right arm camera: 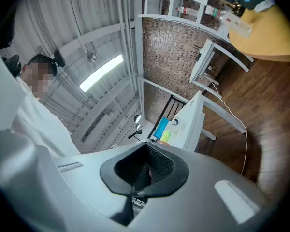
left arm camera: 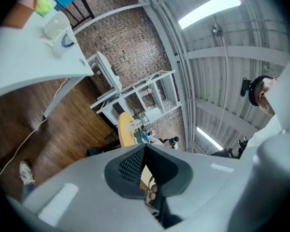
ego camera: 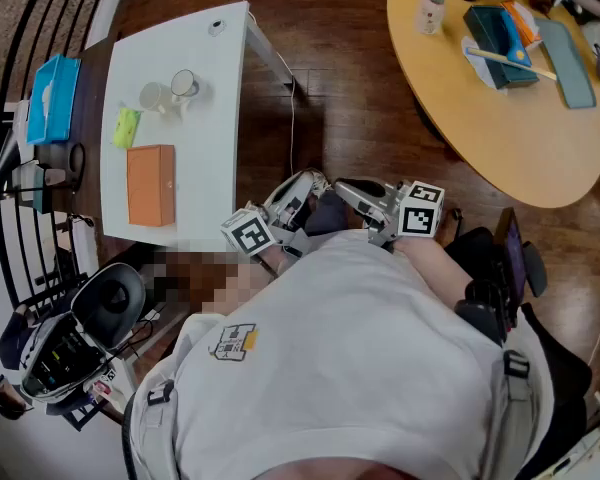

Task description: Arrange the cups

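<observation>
**Two cups on the white table, both grippers shut and empty**

Stands on a wooden floor (ego camera: 360, 98) at the near end of a white table (ego camera: 212, 158), with a round wooden table (ego camera: 520, 138) well apart to the right. Holds the left gripper (left arm camera: 146, 149) and the right gripper (right arm camera: 146, 149) close against a white shirt (ego camera: 360, 348), roughly level, tips angled toward each other. Shows square black-and-white markers on the left cube (ego camera: 247, 230) and the right cube (ego camera: 420, 208). Presses each pair of jaws together on nothing.

Sees an orange box (ego camera: 151, 185) lying flat by the table's left long edge, toward the near corner, long axis along that edge. Finds the cups toward the far end, about midway between the long edges: a pale cup (ego camera: 154, 96) and, just beside it on the right, a dark-mouthed cup (ego camera: 184, 84), round opening turned to the head camera. Cannot tell whether either stands upright or lies tipped, nor whether they touch. Spots a small green item (ego camera: 126, 128) by the left edge, between pale cup and box.
</observation>
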A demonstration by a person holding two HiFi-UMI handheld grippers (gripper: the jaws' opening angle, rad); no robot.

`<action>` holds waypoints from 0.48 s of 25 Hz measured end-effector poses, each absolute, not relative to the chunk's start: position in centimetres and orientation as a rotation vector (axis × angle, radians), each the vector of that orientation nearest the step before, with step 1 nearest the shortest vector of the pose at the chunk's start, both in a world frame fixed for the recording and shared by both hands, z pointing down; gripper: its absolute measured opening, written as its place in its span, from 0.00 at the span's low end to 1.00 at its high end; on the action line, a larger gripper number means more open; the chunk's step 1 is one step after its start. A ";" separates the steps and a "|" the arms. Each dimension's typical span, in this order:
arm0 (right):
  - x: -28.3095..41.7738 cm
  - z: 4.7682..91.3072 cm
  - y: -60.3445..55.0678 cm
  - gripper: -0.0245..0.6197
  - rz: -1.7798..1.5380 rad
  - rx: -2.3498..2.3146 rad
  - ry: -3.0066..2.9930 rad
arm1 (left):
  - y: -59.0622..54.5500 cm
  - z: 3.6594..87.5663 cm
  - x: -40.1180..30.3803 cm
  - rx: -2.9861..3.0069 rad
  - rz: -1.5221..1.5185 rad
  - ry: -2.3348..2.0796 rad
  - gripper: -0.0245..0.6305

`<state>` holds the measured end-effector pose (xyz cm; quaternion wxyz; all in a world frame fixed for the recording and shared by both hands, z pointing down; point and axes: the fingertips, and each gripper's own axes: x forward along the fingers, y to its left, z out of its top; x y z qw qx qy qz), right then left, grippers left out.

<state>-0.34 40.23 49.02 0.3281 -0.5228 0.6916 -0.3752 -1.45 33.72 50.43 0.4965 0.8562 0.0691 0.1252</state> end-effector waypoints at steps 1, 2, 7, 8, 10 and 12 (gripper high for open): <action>-0.1 48.4 37.9 0.04 -0.976 -1.360 1.833 | 31.4 49.8 -1.2 2.082 0.287 0.156 0.04; 0.2 47.8 35.6 0.04 -0.969 -1.352 1.855 | 29.1 49.2 -1.0 2.090 0.269 0.146 0.04; 1.0 46.2 25.3 0.04 -0.975 -1.309 1.992 | 18.4 48.0 -0.8 2.144 0.153 0.038 0.04; 1.0 46.2 23.7 0.04 -0.987 -1.298 2.025 | 16.5 48.2 -1.1 2.145 0.125 -0.005 0.04; 0.8 45.9 20.8 0.04 -1.008 -1.277 2.079 | 13.3 48.4 -2.0 2.142 0.075 -0.084 0.04; 0.8 45.7 18.5 0.04 -1.025 -1.254 2.117 | 11.1 48.5 -2.8 2.140 0.049 -0.149 0.04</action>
